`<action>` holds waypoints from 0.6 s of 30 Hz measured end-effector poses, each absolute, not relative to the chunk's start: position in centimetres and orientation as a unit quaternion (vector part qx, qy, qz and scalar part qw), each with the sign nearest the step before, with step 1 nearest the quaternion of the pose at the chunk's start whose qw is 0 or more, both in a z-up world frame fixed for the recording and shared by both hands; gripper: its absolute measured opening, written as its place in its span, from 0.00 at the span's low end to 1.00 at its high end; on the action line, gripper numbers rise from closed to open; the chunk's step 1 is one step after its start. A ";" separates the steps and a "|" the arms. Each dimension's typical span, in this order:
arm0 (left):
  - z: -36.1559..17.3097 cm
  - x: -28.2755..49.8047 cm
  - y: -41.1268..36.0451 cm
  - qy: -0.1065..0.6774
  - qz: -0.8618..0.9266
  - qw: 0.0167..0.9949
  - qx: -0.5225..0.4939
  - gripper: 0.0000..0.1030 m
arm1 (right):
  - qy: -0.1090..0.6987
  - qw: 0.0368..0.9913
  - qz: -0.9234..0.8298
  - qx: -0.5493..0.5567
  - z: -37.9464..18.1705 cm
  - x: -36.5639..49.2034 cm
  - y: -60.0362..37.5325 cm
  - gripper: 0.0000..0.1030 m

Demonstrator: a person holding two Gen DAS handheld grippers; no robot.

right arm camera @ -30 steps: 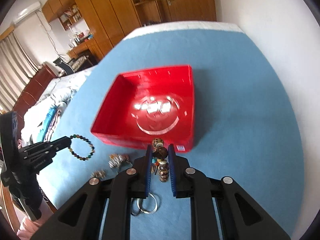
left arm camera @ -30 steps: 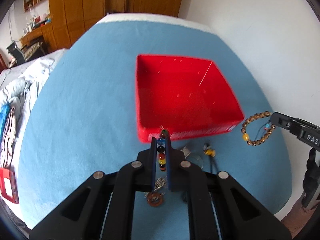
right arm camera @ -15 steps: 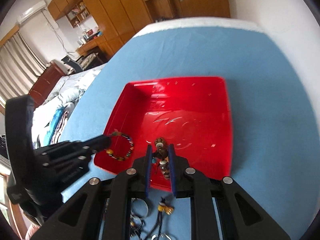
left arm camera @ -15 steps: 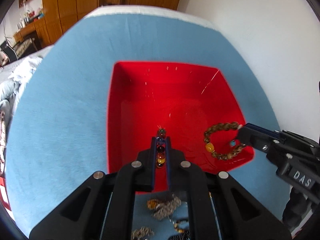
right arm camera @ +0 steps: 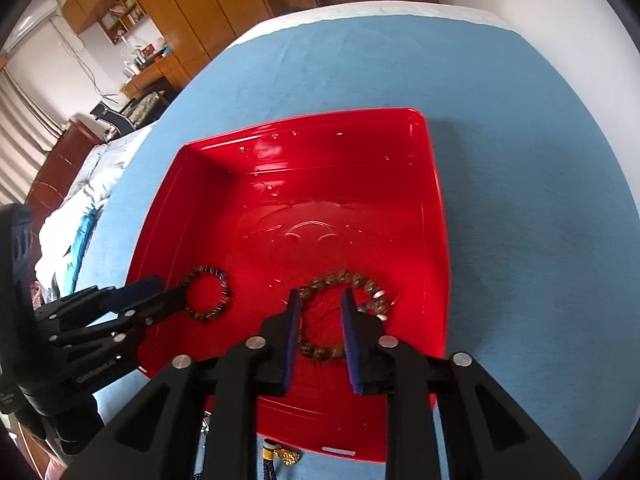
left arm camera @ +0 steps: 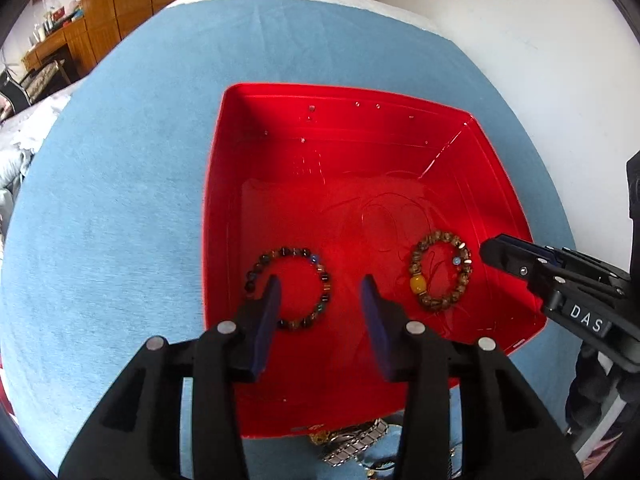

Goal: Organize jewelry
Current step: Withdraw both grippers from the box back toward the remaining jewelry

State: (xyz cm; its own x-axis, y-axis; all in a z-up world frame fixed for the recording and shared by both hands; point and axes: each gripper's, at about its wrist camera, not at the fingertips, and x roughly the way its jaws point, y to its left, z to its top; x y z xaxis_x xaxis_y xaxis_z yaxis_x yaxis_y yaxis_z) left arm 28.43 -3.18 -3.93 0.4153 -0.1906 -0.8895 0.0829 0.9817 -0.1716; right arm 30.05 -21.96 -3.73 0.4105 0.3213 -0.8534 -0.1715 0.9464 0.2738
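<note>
A red tray (left arm camera: 216,184) (right arm camera: 436,208) sits on the blue cloth. Two bead bracelets lie flat on its floor. The dark multicoloured bracelet (left arm camera: 320,276) (right arm camera: 224,280) lies at the left, under my left gripper (left arm camera: 320,284), which is open and empty just above it. The brown bracelet with a yellow bead (left arm camera: 418,284) (right arm camera: 360,280) lies at the right, under my right gripper (right arm camera: 320,300), which is open and empty. The left gripper also shows in the right wrist view (right arm camera: 156,292). The right gripper also shows in the left wrist view (left arm camera: 504,252).
More jewelry lies on the cloth in front of the tray's near edge: a metal link band (left arm camera: 356,444) and a gold charm on dark cord (right arm camera: 286,456). A white wall stands to the right. A bed and wooden cabinets are at the left and back.
Both grippers moved forward over the tray and opened. Each bracelet dropped from its gripper onto the tray floor.
</note>
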 end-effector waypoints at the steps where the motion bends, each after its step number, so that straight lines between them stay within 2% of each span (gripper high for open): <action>1: -3.7 28.0 -3.2 0.532 -0.083 0.841 -0.049 0.39 | 0.521 0.837 0.148 0.073 -3.6 29.7 -22.1 0.21; 5: -2.4 25.9 -2.6 0.518 -0.085 0.850 -0.047 0.39 | 0.513 0.842 0.150 0.076 -2.8 27.8 -22.9 0.21; 9: -1.2 22.0 -1.3 0.505 -0.083 0.858 -0.046 0.46 | 0.507 0.845 0.151 0.076 -2.1 25.2 -23.6 0.21; 18: -1.3 14.6 1.2 0.502 -0.065 0.862 -0.040 0.48 | 0.514 0.840 0.161 0.062 -2.0 19.3 -23.8 0.21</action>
